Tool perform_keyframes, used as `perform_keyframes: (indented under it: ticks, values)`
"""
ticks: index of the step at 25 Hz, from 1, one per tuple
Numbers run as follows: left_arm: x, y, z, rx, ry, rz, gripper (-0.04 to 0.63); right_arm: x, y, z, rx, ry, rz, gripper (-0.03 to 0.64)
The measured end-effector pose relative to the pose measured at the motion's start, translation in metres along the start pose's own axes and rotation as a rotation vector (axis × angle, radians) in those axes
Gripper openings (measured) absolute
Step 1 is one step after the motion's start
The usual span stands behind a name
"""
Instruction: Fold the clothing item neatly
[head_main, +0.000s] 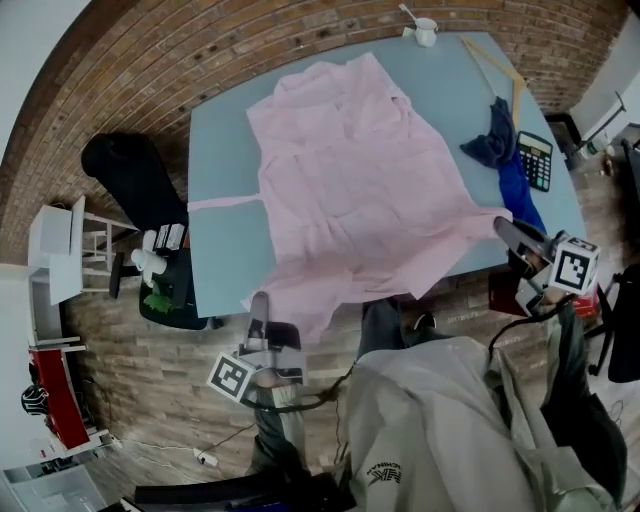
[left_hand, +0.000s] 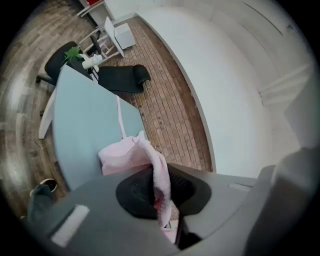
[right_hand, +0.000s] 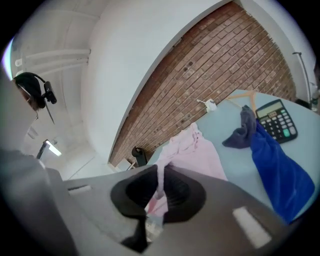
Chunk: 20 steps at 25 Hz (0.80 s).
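Note:
A pale pink garment (head_main: 350, 190) lies spread over the light blue table (head_main: 225, 130), its near edge hanging past the table's front. My left gripper (head_main: 258, 305) is shut on the garment's near left corner, and pink cloth (left_hand: 130, 152) runs from between its pads (left_hand: 135, 192) toward the table. My right gripper (head_main: 505, 228) is shut on the near right corner, held off the table's right front edge. In the right gripper view a thin fold of the pink cloth (right_hand: 192, 150) rises out of the shut jaws. A long pink strip (head_main: 225, 202) trails left across the table.
A blue cloth (head_main: 518, 185), a dark navy cloth (head_main: 490, 142) and a calculator (head_main: 535, 160) lie at the table's right side. A white cup (head_main: 425, 32) and a wooden hanger (head_main: 495, 65) sit at the far edge. A black chair (head_main: 130, 175) and white stool (head_main: 60, 245) stand left.

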<state>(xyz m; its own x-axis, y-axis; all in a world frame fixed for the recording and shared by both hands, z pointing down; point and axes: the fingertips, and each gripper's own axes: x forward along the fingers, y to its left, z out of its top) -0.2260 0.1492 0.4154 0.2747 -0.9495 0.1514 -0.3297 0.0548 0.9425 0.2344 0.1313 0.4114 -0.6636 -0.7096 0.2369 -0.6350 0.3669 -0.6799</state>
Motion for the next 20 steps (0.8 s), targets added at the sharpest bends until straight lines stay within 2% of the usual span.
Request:
perform_keyframes:
  ticks: [3,5,9,12,15,17,18,19,20]
  values:
    - [0.048,-0.015,0.023,-0.035,-0.009,-0.022,0.029,0.035,-0.002,0.035,0.006,-0.025,0.025,0.024]
    - [0.088,-0.017,0.04,-0.058,-0.015,-0.021,0.029,0.062,-0.013,0.057,0.017,-0.032,0.006,0.024]
    - [0.162,-0.018,0.067,-0.036,-0.005,-0.027,0.029,0.118,-0.039,0.088,0.023,-0.032,-0.007,0.024]
    - [0.214,-0.007,0.081,-0.039,0.006,-0.018,0.03,0.152,-0.067,0.1,0.017,-0.026,-0.048,0.023]
    - [0.258,0.016,0.089,-0.005,0.048,0.027,0.039,0.185,-0.095,0.106,-0.067,0.03,-0.125,0.025]
    - [0.276,0.032,0.087,0.062,0.104,0.062,0.068,0.2,-0.122,0.099,-0.144,0.118,-0.255,0.025]
    - [0.28,0.04,0.085,0.103,0.137,0.081,0.108,0.206,-0.131,0.095,-0.174,0.149,-0.307,0.026]
    - [0.282,0.048,0.084,0.144,0.171,0.102,0.174,0.212,-0.138,0.094,-0.195,0.162,-0.345,0.039]
    - [0.282,0.056,0.084,0.185,0.205,0.126,0.262,0.216,-0.144,0.096,-0.209,0.157,-0.375,0.09]
